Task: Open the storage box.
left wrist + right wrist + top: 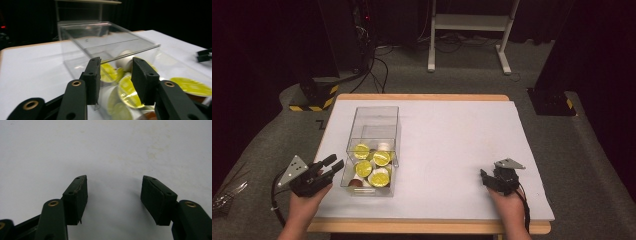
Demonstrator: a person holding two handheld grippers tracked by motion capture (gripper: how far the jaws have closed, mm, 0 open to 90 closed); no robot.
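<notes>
With my left gripper spread and empty beside the clear box of yellow-lidded cups (my right gripper idles apart, also spread), I'd back away level, not nudging its wall.

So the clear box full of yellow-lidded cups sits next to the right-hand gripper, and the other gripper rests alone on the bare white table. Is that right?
Not quite: the sides are swapped. In the high view the clear box of yellow-lidded cups sits next to the left gripper. It is the right gripper that rests alone on the bare white table.
</notes>
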